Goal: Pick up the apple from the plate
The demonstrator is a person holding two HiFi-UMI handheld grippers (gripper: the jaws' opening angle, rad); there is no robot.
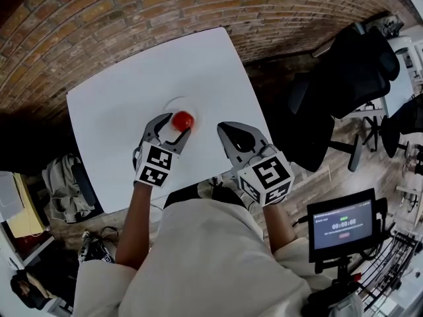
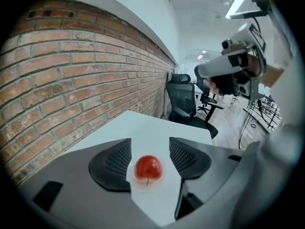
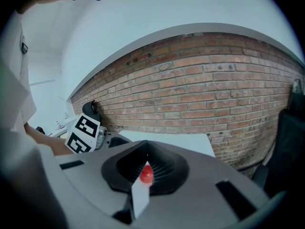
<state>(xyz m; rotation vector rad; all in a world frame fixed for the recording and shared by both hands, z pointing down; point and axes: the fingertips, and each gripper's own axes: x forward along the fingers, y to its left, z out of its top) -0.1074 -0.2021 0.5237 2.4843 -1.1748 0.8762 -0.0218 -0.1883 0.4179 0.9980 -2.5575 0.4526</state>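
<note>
Brick wall (image 2: pixel 71 80), apple (image 2: pixel 148 168) stem visible only in left gripper view

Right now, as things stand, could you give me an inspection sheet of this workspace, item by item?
Surface: white table, bare apart from the job's things.
Job's things: red apple sitting on a small white plate, not lifted.
Clutter: nothing seen on the table; bags on the floor beside it.
Grippers: left hand-held gripper open, jaws either side of the apple, not touching it; right hand-held gripper shut, empty, off to the side of the plate.
Cables: dark leads hanging beyond the table's far side.
Surroundings: brick wall, black office chair, screen.
</note>
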